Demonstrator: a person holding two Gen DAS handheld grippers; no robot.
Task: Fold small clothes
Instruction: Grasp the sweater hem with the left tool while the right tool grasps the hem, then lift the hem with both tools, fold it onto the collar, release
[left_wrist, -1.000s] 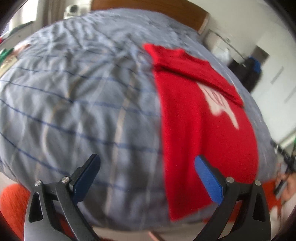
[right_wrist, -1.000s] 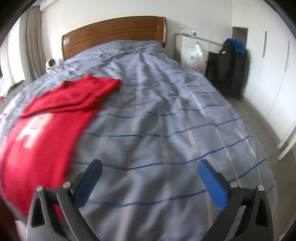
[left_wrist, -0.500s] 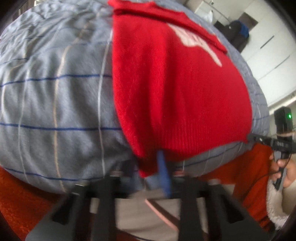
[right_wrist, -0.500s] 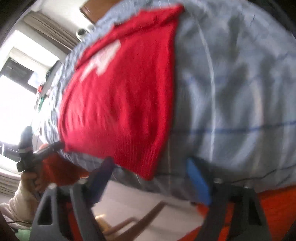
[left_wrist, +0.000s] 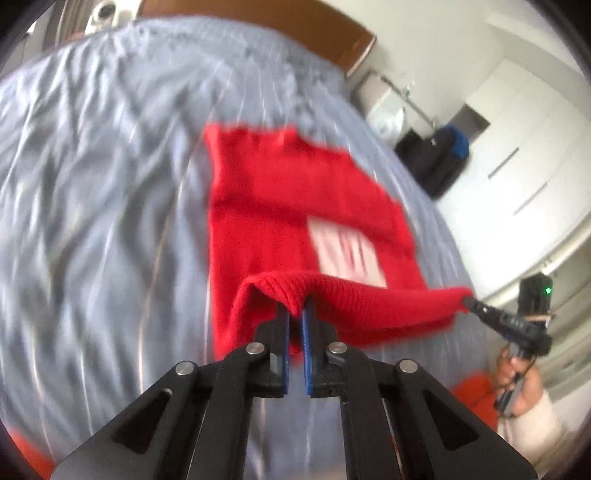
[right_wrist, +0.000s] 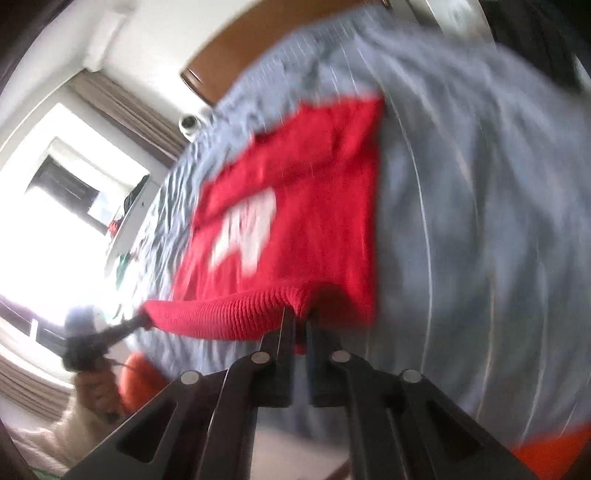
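A red knitted sweater (left_wrist: 280, 199) with a white print lies on the grey-blue striped bedspread (left_wrist: 92, 192). Its ribbed hem is lifted off the bed and stretched between both grippers. My left gripper (left_wrist: 295, 314) is shut on the hem's left corner. In the right wrist view my right gripper (right_wrist: 301, 315) is shut on the hem's right corner of the sweater (right_wrist: 314, 199). Each view shows the other gripper holding the far end of the hem: the right gripper (left_wrist: 471, 301) and the left gripper (right_wrist: 138, 319). The frames are blurred by motion.
A wooden headboard (left_wrist: 295, 37) stands at the far end of the bed. White wardrobes (left_wrist: 517, 155) and dark bags (left_wrist: 439, 158) are to the right, a bright window (right_wrist: 55, 221) to the left. A hand with a pale sleeve (left_wrist: 524, 402) holds the right gripper; orange cloth shows at the bed's near edge.
Both grippers went from open above the bed to shut on the sweater's bottom hem corners. The hem has since been lifted off the bed and drawn taut between them.
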